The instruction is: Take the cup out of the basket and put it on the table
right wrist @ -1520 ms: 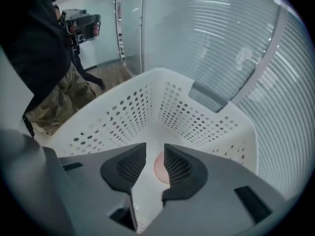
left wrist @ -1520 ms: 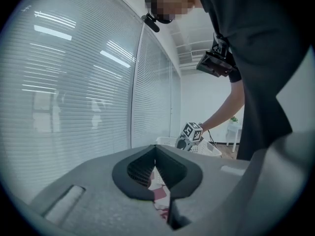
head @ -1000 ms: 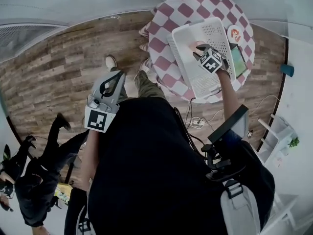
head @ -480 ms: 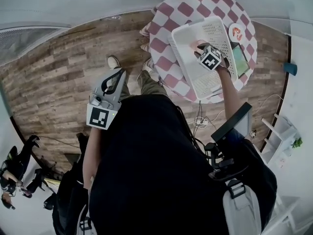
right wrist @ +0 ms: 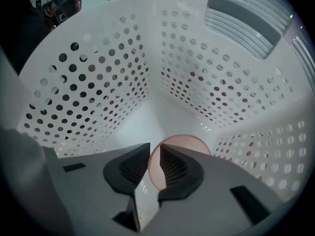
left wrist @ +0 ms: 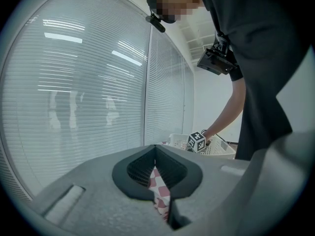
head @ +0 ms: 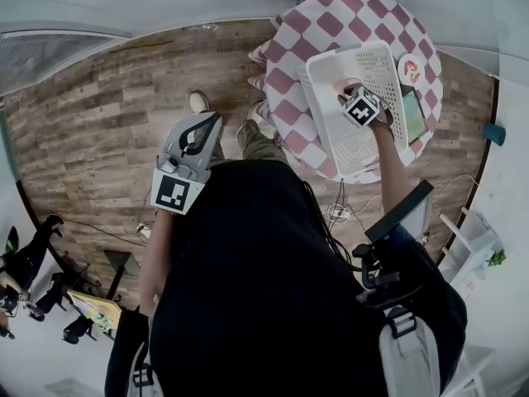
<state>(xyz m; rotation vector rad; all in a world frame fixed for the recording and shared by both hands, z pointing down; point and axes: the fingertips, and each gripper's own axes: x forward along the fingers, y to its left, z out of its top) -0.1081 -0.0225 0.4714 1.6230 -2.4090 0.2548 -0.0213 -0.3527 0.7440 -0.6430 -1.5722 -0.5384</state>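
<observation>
A white perforated basket (head: 331,64) stands on the round table with the pink-and-white checked cloth (head: 306,23). Inside it, on the basket's floor (right wrist: 142,117), sits a pink cup (right wrist: 189,144). My right gripper (head: 354,98) points straight down into the basket. Its jaws have just been closing, and the cup's rim wall is pinched between the pads (right wrist: 155,156), one pad outside the cup and one inside. My left gripper (head: 211,121) hangs off to the left above the wooden floor, away from the table. Its pads meet with nothing in them (left wrist: 155,149).
On the table beside the basket lie a round orange-and-white item (head: 411,70) and a green flat object (head: 413,114). The basket's walls (right wrist: 98,73) closely surround my right gripper. Shoes (head: 198,102) stand on the floor near the table. White shelving (head: 471,238) is at the right.
My right gripper has sunk a little deeper into the basket and now covers more of the pink cup. The left gripper has stayed where it was.
</observation>
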